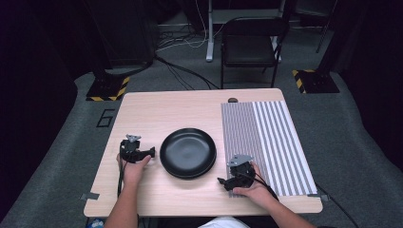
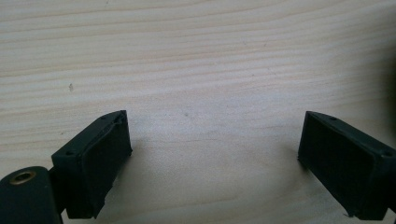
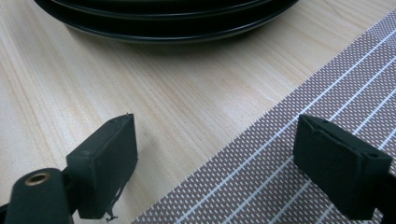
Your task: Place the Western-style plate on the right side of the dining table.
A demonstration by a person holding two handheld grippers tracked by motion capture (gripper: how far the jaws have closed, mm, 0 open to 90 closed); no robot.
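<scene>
Bench (image 1: 157, 111): pale wood-grain top, carrying everything listed below; a chair (image 1: 251, 45) is standing well beyond its far edge.

Striped mat (image 1: 266, 142): lying flat along the right part of the bench, its long axis running from the near edge to the far edge. In the right gripper view its near left edge (image 3: 280, 154) is passing diagonally under the claw.

Black plates (image 1: 188, 153): sitting at the bench's middle, between the two claws and just left of the mat, apart from it. Round, so showing no long axis and no pointing direction. The right gripper view is showing more than one rim (image 3: 168, 21), apparently a stack of shallow plates, resting level.

Left claw (image 1: 151, 153): held in the left hand (image 1: 133, 167), resting just beside the stack's left rim and aiming right towards it. Jaws standing wide over bare wood (image 2: 210, 135), gripping nothing.

Right claw (image 1: 221, 181): held in the right hand (image 1: 252, 187), at the mat's near left corner. Jaws spread wide, empty, one over wood and one over mat. The plates are lying ahead of it, to its left and slightly farther up the bench.

Judgement: the left claw is sitting nearer the rim, so any lift is likely depending on a sideways approach at rim height.
</scene>
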